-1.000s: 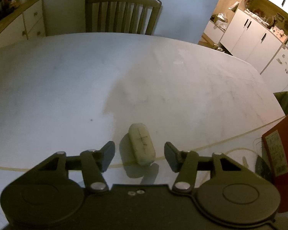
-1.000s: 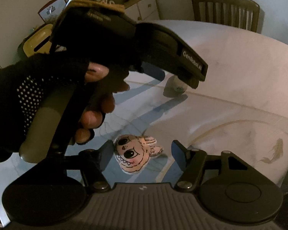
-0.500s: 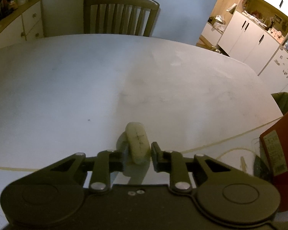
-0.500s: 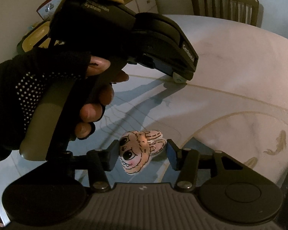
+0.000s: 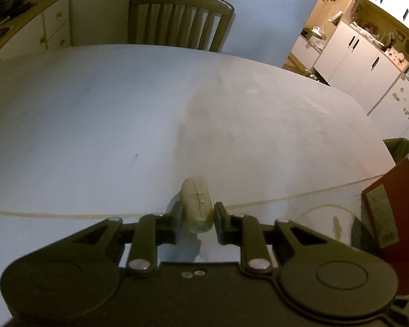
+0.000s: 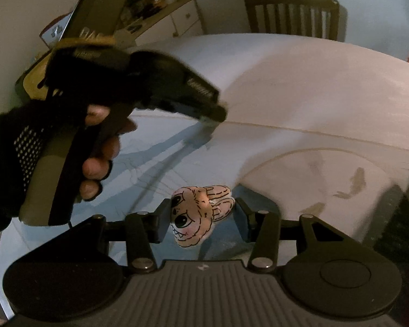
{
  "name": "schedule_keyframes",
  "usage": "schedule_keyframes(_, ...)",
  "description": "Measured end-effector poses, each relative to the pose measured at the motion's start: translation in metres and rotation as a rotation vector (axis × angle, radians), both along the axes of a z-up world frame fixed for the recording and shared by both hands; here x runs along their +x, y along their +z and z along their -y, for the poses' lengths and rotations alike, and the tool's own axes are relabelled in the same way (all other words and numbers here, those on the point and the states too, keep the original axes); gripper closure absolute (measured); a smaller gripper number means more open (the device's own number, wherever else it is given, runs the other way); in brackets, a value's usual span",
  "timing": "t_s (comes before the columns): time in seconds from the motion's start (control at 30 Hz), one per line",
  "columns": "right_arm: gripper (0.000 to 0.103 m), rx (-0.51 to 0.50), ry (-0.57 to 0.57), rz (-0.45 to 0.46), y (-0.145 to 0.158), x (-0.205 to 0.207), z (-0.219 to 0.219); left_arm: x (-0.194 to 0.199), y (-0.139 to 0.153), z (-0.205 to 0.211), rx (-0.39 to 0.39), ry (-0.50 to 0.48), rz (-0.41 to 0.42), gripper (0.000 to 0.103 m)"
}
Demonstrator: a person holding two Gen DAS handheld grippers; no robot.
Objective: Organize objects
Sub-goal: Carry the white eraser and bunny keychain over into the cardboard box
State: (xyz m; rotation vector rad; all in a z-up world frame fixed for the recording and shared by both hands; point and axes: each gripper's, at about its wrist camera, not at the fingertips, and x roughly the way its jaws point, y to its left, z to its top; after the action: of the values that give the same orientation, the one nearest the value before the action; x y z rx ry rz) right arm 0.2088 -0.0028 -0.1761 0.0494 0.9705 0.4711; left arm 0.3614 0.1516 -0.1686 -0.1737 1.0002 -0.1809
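Note:
A pale oblong eraser-like block (image 5: 197, 207) with a dark cross mark sits between the fingers of my left gripper (image 5: 197, 219), which is shut on it just above the white table (image 5: 95, 125). A pink cartoon bunny-face toy (image 6: 197, 215) is pinched between the pads of my right gripper (image 6: 201, 219), tilted, with its ears toward the right finger. In the right wrist view the left gripper (image 6: 212, 114) appears blurred at upper left, held by a gloved hand (image 6: 27, 141); the block at its tip is barely visible.
A wooden chair (image 5: 180, 19) stands at the table's far side. A sideboard (image 5: 30, 27) is at the far left and white kitchen cabinets (image 5: 362, 54) at the far right. A red box (image 5: 390, 204) stands at the near right edge. The tablecloth shows a fish print (image 6: 354, 185).
The left jaws closed onto the pale block. The right jaws closed onto the bunny toy, which tilted. The left gripper shifted within the right wrist view.

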Motion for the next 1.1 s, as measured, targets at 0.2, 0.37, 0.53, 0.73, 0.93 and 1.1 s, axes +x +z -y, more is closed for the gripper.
schedule_keyframes(0.2,0.055,-0.001,-0.050,0.030,0.024,-0.016,0.024,-0.016,0.007,0.003,-0.010,-0.002,0.008,0.082)
schedule_keyframes(0.37,0.055,0.001,-0.087,0.047,0.042,-0.029,0.045,-0.035,0.013,0.011,-0.021,-0.018,0.017,0.083)
schedule_keyframes(0.53,0.055,0.009,-0.119,0.060,0.059,-0.044,0.072,-0.056,0.015,0.022,-0.031,-0.026,0.006,0.083)
schedule_keyframes(0.73,0.055,0.011,-0.168,0.062,0.077,-0.067,0.111,-0.084,0.032,0.039,-0.087,-0.041,0.018,0.083)
schedule_keyframes(0.93,0.055,0.009,-0.202,0.089,0.094,-0.087,0.152,-0.108,0.063,0.079,-0.124,-0.090,0.050,0.083)
schedule_keyframes(1.1,0.055,0.014,-0.230,0.108,0.102,-0.098,0.187,-0.122,0.087,0.115,-0.150,-0.137,0.077,0.083)
